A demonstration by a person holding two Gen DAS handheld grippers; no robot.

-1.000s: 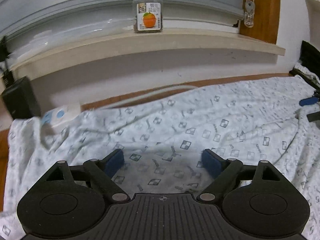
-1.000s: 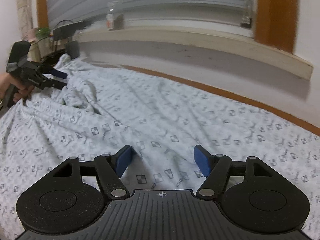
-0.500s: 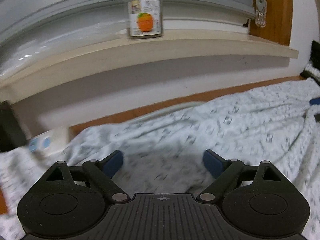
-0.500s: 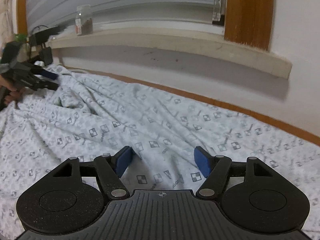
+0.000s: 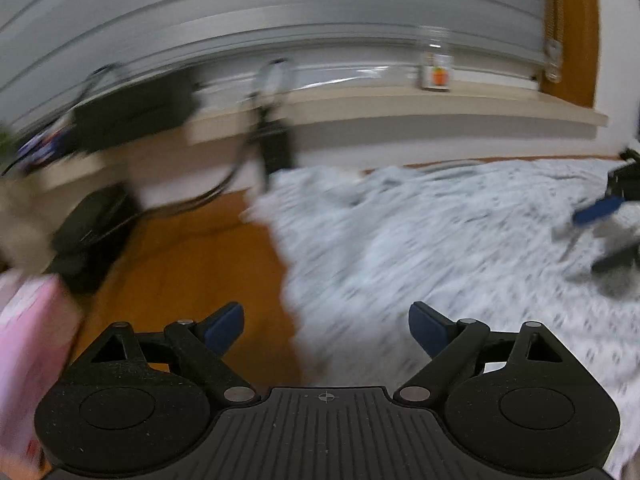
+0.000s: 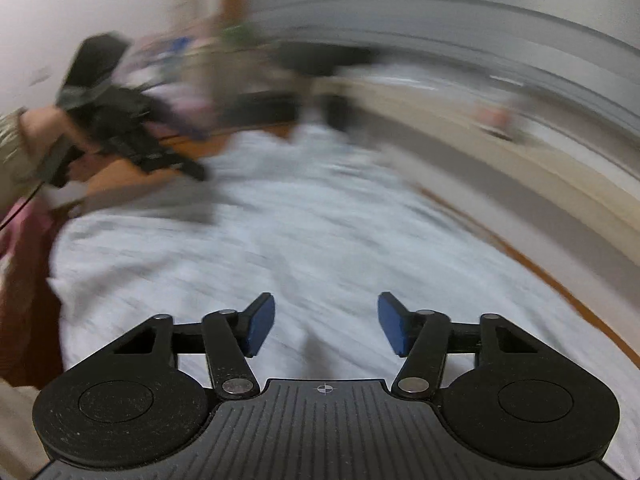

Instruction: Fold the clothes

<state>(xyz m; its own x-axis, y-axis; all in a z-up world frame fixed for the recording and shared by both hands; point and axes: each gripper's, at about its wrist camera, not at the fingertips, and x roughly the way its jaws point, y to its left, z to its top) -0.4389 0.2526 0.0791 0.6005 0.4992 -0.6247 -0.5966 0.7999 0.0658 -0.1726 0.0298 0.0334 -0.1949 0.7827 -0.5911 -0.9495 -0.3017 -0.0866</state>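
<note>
Both grippers swung left since earlier. Left gripper (image 5: 325, 330) jaws wide, empty; right gripper (image 6: 326, 322) closing, empty. Risk: fast grab misses cloth (image 5: 440, 248) edge.

Dim, even indoor light; heavy motion blur smears both fisheye views, with edges bowed and corners dark.

White wall (image 5: 400, 140), pale sill (image 5: 400, 106) — grey blinds (image 5: 280, 12) above.
</note>
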